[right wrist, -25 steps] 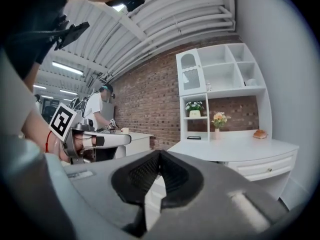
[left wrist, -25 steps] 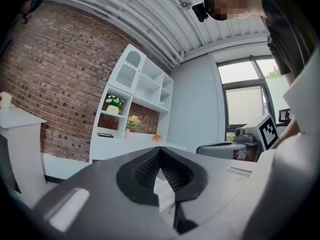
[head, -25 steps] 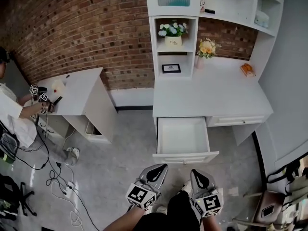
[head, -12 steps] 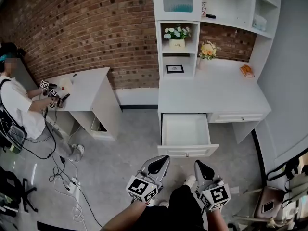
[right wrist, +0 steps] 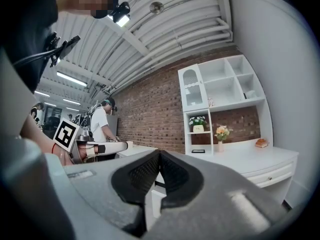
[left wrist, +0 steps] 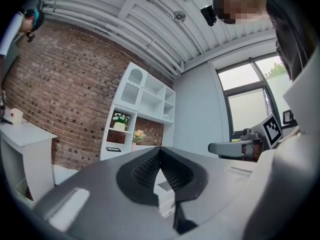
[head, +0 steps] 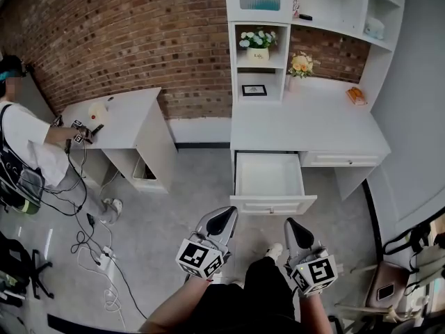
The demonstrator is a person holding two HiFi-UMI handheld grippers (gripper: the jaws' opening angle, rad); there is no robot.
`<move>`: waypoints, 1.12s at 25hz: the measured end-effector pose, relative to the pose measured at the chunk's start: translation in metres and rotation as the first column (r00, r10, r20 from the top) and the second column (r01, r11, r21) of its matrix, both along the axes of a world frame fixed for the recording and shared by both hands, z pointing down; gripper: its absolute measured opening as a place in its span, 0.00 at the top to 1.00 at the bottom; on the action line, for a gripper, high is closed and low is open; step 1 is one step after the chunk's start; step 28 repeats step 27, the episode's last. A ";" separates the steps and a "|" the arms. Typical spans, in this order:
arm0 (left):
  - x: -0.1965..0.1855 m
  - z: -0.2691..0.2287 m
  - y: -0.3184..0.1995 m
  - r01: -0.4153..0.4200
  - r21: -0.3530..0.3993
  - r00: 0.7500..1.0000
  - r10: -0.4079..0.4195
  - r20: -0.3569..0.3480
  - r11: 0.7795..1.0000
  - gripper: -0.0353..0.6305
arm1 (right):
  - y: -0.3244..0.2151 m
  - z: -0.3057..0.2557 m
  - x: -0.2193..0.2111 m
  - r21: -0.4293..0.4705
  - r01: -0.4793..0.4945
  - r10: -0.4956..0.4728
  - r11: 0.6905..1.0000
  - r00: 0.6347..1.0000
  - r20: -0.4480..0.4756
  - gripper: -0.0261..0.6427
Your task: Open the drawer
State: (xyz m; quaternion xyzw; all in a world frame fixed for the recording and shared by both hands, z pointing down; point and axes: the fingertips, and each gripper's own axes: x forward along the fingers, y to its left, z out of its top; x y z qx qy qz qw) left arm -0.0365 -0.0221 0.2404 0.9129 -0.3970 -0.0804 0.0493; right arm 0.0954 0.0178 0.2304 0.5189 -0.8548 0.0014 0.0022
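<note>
Right tool (head: 293, 223) lifted, drawer (head: 273, 204) open — ahead

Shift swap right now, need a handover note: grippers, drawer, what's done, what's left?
Left gripper: shut, empty, held short of the drawer, touching nothing.
Right gripper: shut, empty, alongside the left one.
Drawer: the left one under the white desk, pulled out, nothing visible inside. The right drawer is closed.
Done: drawer is open.
Left: nothing for this task, as far as the views show.
</note>
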 end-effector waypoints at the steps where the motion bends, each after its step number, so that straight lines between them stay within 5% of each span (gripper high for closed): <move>1: -0.002 0.000 0.001 0.005 -0.001 1.000 -0.005 -0.003 1.000 0.94 | 0.002 0.000 -0.001 0.002 -0.002 0.002 1.000 1.000 -0.002 0.96; 28: -0.007 0.034 0.014 0.035 -0.071 0.999 -0.036 -0.019 0.997 0.94 | 0.020 0.033 0.013 -0.073 -0.057 0.056 0.996 0.998 -0.015 0.96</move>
